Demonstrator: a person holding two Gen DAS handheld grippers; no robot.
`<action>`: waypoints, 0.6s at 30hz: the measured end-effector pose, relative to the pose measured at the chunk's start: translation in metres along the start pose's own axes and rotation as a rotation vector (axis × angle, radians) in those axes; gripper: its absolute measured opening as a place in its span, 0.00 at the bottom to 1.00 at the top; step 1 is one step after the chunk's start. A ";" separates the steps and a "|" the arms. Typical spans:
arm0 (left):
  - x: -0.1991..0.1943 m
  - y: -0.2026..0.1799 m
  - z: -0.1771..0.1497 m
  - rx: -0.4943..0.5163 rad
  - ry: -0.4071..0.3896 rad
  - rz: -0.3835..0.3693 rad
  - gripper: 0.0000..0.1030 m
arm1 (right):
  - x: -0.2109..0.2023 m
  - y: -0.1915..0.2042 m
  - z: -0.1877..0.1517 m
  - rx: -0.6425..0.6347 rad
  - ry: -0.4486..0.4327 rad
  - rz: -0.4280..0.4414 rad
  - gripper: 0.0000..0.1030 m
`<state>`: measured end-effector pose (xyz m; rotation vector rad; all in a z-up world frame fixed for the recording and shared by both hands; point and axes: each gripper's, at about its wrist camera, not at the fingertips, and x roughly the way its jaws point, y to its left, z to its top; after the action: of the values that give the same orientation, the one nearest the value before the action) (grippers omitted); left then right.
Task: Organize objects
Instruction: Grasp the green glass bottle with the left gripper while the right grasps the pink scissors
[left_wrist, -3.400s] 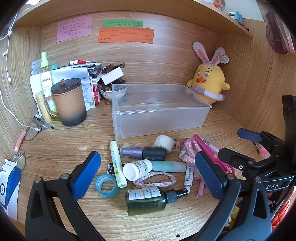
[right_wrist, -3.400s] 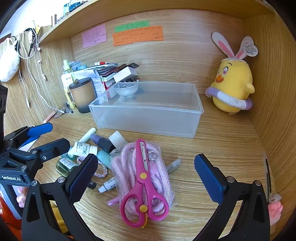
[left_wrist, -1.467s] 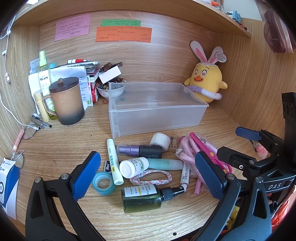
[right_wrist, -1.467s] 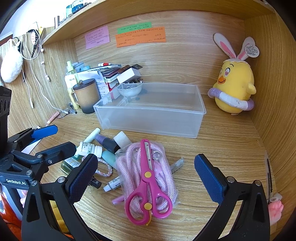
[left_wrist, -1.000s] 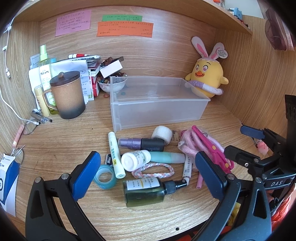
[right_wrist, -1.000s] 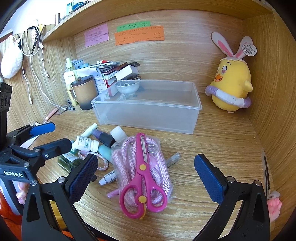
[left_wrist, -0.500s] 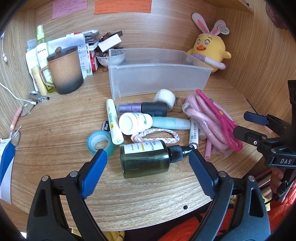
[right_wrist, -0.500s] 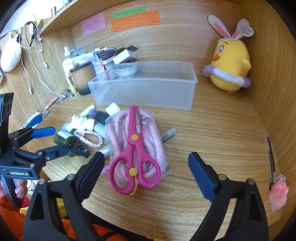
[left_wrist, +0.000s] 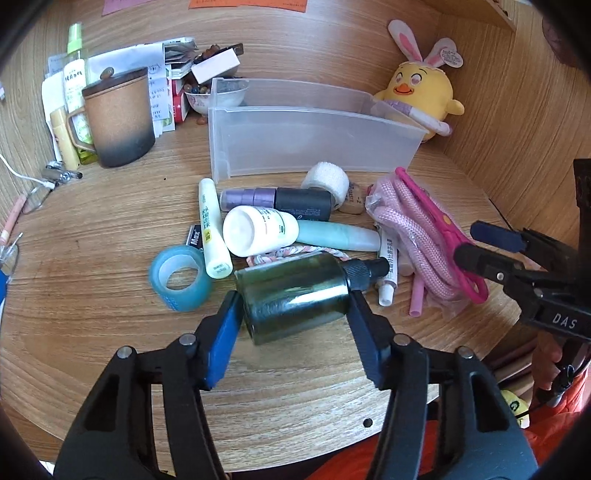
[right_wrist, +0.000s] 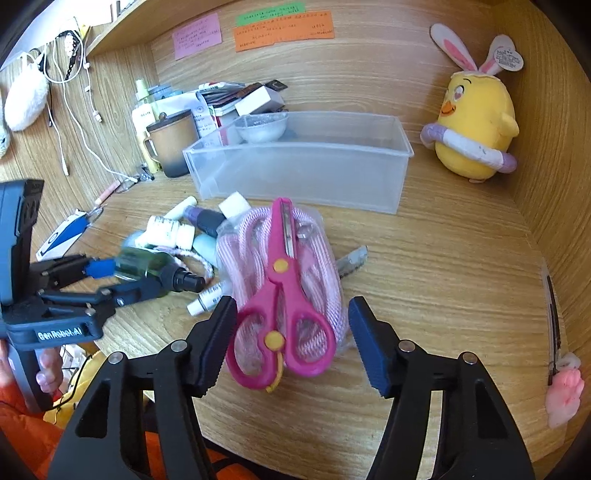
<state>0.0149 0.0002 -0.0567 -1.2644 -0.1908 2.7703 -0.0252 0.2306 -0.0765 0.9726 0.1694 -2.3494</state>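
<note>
My left gripper (left_wrist: 295, 325) is shut on a dark green spray bottle (left_wrist: 295, 291) with a black cap, held lying sideways just above the desk; it also shows in the right wrist view (right_wrist: 147, 267). My right gripper (right_wrist: 291, 343) is open, its fingers either side of the handles of pink scissors (right_wrist: 280, 295) lying on a bagged pink rope (right_wrist: 321, 266). A clear plastic bin (left_wrist: 306, 129) stands behind the pile. The pile holds a white pill bottle (left_wrist: 258, 230), a teal tube (left_wrist: 340, 238), a purple and black bottle (left_wrist: 277, 197) and a blue tape roll (left_wrist: 179, 277).
A brown lidded mug (left_wrist: 118, 116) and stacked papers and bottles stand at the back left. A yellow bunny plush (left_wrist: 421, 92) sits at the back right by the wooden side wall. The desk's front edge (left_wrist: 258, 450) is close under my left gripper.
My left gripper has moved down and forward and closed on the green bottle. My right gripper has moved down to the scissors and narrowed around their handles.
</note>
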 end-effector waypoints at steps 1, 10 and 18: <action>0.000 0.000 0.000 -0.001 -0.002 -0.002 0.56 | 0.002 0.002 0.002 -0.005 -0.001 0.004 0.57; -0.009 0.001 0.003 0.003 -0.034 -0.011 0.54 | 0.021 0.013 0.016 -0.037 0.021 0.040 0.31; -0.023 0.001 0.014 0.011 -0.085 -0.013 0.54 | 0.019 0.005 0.015 0.008 0.009 0.067 0.16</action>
<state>0.0196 -0.0047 -0.0305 -1.1397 -0.1893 2.8118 -0.0417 0.2128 -0.0780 0.9783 0.1292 -2.2863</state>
